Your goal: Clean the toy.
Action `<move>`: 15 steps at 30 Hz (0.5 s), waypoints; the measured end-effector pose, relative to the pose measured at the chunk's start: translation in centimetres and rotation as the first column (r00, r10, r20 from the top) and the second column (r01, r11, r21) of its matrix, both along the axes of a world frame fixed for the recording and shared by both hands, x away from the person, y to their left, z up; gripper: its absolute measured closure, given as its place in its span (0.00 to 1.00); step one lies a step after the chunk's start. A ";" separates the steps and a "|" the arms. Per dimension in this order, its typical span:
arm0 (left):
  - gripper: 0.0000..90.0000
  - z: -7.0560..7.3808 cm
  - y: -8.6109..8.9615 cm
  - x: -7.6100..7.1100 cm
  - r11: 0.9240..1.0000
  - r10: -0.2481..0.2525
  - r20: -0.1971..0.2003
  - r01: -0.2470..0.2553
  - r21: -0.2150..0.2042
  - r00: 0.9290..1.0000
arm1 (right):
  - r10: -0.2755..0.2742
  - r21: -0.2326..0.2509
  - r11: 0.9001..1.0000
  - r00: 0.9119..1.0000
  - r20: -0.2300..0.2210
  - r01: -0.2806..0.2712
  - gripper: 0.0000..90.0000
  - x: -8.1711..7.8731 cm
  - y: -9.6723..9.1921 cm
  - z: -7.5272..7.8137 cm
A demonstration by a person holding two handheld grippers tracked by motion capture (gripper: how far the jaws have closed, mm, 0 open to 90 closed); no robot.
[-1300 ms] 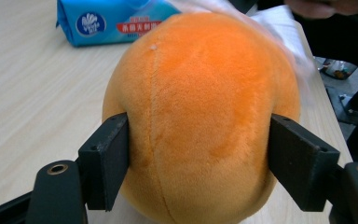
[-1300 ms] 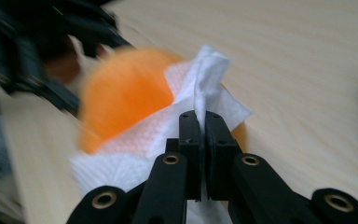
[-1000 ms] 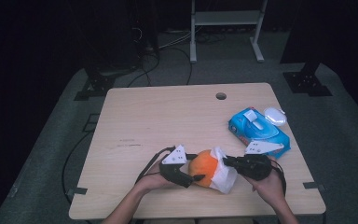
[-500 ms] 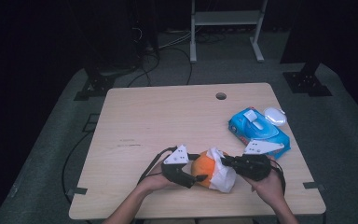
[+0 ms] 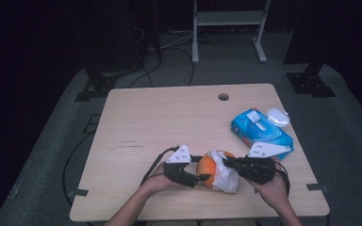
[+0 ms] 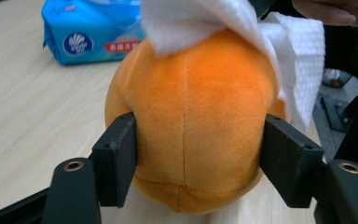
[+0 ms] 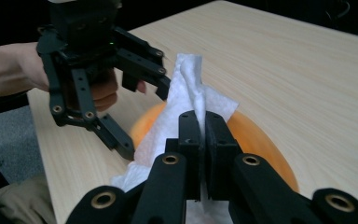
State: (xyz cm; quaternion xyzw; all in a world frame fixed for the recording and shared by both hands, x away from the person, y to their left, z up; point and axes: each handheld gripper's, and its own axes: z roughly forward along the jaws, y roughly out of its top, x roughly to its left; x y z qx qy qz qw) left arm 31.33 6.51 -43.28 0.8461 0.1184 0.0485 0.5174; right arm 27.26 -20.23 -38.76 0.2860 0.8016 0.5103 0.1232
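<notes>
L black hand-held gripper (image 5: 202, 177) clamps orange plush ball (image 6: 191, 126); R hand-held gripper (image 7: 203, 126) pinches white paper wipe (image 7: 186, 88), jaws closed.

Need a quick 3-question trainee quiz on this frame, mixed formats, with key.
1. True or false: the left claw grips the orange plush ball on two opposite sides.
2. What is pinched in the right claw? A) a cable B) the white wipe C) the blue wipes pack
3. Fill in: the wipe is draped over the ____ of the ball.

Key: 1 true; 2 B; 3 top.
</notes>
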 end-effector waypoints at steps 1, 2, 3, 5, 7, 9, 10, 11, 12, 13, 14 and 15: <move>0.37 0.2 0.0 -0.1 1.000 -0.002 -0.001 0.002 0.007 1.000 | 0.002 -0.006 1.000 1.000 0.005 -0.002 0.95 -0.1 0.1 0.1; 0.38 0.5 0.3 -0.1 1.000 -0.008 0.006 0.008 0.001 1.000 | -0.002 -0.013 1.000 1.000 -0.001 0.002 0.95 -0.1 0.0 0.0; 0.38 0.7 0.4 -0.1 1.000 -0.008 0.005 0.008 -0.005 1.000 | -0.008 -0.016 1.000 1.000 0.000 0.008 0.95 0.1 -0.2 -0.1; 0.38 0.7 0.6 -0.1 1.000 -0.007 0.008 0.007 -0.010 1.000 | -0.023 -0.021 1.000 1.000 -0.018 0.022 0.95 0.4 -0.6 -0.4; 0.36 0.7 0.7 0.1 0.999 -0.002 -0.004 0.002 -0.038 1.000 | -0.036 -0.022 0.999 0.999 -0.036 0.035 0.95 0.6 -1.1 -0.8; 0.22 0.4 0.5 0.4 0.999 0.032 -0.035 -0.033 -0.028 0.999 | -0.044 -0.027 0.999 0.998 -0.047 0.043 0.95 0.8 -1.3 -1.0; 0.17 0.2 0.4 0.5 0.999 0.043 -0.049 -0.044 -0.021 0.998 | -0.045 -0.026 0.999 0.998 -0.049 0.044 0.95 0.8 -1.5 -1.1; 0.16 -0.1 0.3 0.5 0.999 0.034 -0.057 -0.035 -0.020 0.998 | -0.047 -0.026 0.999 0.998 -0.050 0.046 0.95 0.9 -1.5 -1.0; 0.18 -0.3 0.2 0.4 1.000 0.019 -0.059 -0.020 -0.020 0.998 | -0.050 -0.029 0.998 0.998 -0.048 0.049 0.95 0.8 -1.5 -0.9; 0.25 -0.3 0.2 0.4 1.000 0.019 -0.059 -0.020 -0.020 0.998 | -0.050 -0.029 0.998 0.998 -0.042 0.049 0.95 0.7 -1.4 -0.8; 0.28 -0.4 0.1 0.3 1.000 0.009 -0.039 -0.010 -0.017 0.999 | -0.046 -0.026 0.999 0.998 -0.032 0.045 0.95 0.6 -1.2 -0.6; 0.28 -0.4 0.0 0.1 1.000 0.004 -0.022 -0.004 -0.016 1.000 | -0.046 -0.026 0.999 0.998 -0.032 0.045 0.95 0.6 -1.2 -0.6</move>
